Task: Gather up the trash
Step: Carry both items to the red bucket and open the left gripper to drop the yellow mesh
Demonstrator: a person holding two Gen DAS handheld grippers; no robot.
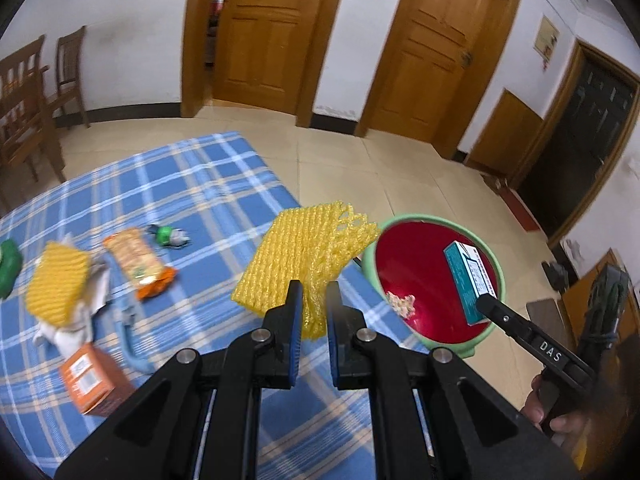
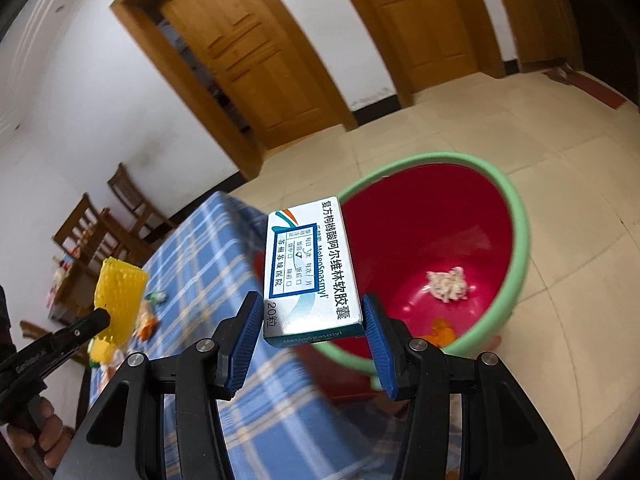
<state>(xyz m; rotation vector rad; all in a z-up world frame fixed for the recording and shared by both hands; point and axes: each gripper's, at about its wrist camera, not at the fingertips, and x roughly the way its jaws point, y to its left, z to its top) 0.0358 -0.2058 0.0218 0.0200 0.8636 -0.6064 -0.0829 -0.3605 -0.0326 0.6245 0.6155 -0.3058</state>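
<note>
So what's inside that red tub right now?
Inside the red tub lie a crumpled white wad and an orange scrap. The medicine box covers part of its near side.

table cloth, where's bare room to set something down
Free: the far end of the blue plaid cloth, beyond the green wrapper, and the near strip before the orange box. Crowded: the left side, around the snack packet and yellow foam net.
</note>
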